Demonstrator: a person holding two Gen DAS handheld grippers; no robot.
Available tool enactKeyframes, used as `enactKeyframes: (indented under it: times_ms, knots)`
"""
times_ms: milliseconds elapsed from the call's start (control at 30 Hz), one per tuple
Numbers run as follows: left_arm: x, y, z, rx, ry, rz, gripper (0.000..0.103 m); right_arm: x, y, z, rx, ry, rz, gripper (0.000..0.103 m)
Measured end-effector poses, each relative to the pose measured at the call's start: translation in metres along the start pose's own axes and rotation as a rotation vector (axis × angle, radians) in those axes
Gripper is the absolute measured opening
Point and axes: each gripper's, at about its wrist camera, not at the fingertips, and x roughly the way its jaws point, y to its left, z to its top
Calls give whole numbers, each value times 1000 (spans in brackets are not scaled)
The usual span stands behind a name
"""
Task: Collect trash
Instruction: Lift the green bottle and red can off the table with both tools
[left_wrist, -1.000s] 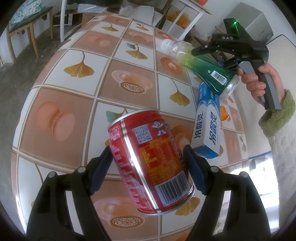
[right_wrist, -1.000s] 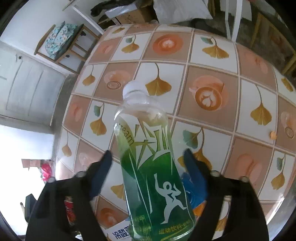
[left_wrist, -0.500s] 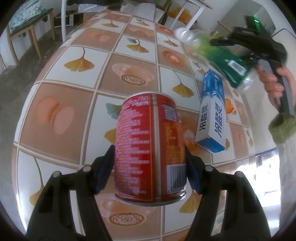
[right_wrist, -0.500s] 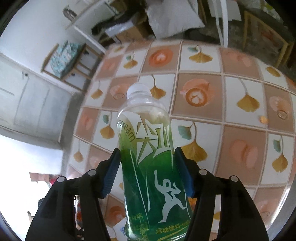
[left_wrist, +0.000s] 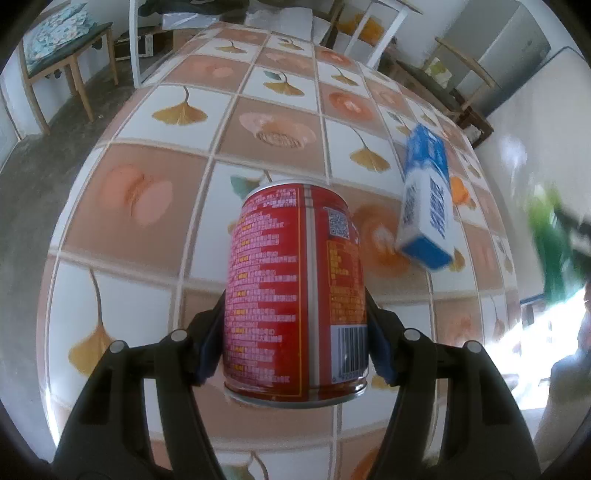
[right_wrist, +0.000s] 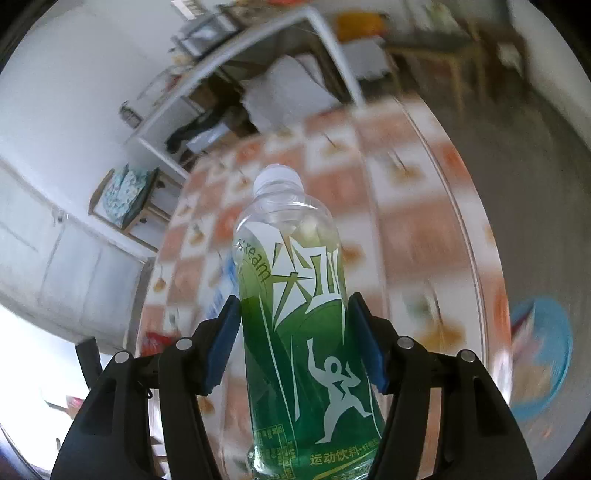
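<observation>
Left tool (left_wrist: 295, 343): your blue pads clamp a red can (left_wrist: 297, 291) at its lower body, one pad on each side. Jaws have just been closing on it, and the can now sits upright between them where a second ago it hung tilted with its base swung toward the camera. Can is a smooth metal cylinder with a silver seam stripe, silver rims, dense small print, a QR code near the top and a barcode at the lower right. It is held up off the table (left_wrist: 155, 206).

Right tool (right_wrist: 293, 339): same blue pads, pressed on both sides of a green bottle (right_wrist: 295, 314) at mid-body. Those jaws also drew in within the last second and are steady now. Bottle is clear plastic with a white screw cap, transparent shoulder, green wrap label with white angular lettering and a white figure, and stands upright in the grip, cap pointing away from the camera.

Outward: the table carries a glossy tile-pattern cover, white and tan squares with yellow ginkgo leaves and peach motifs. A blue-and-white carton (left_wrist: 428, 206) lies on it to the right of the can, long and rectangular, apart from it. In the left view the bottle is only a green blur at the far right edge; earlier it was above the carton. The right view has swung off the table top: its edge, grey floor and a blue round thing (right_wrist: 543, 354), too blurred to tell, now show at right.
</observation>
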Motion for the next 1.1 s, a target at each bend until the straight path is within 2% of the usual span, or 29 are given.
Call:
enactKeyframes:
  times_ms: [67,167,267,567,800,933,1100]
  knots:
    - [-3,-3,-9,-1,7,-3,62,5,-21,-33,65,38,-3,59]
    - [-6,-7,-19,-13,18,-14,62,14,-36,-64,114,74,-3,58]
    - [-8,-10,-28,-26,21,-30,62,19,-38,-82,118,80,10,59]
    - [-9,-19,-31,-19,32,-17,62,25,-26,-83,63,92,-33,61]
    - [-7,-22,-28,-17,43,4,62,36,-16,-84,-2,157,-71,69]
    - [-6,-25,-25,-15,45,9,68,45,-11,-84,-41,201,-81,71]
    - [-6,-24,-21,-20,45,19,69,56,-6,-81,-74,244,-92,72]
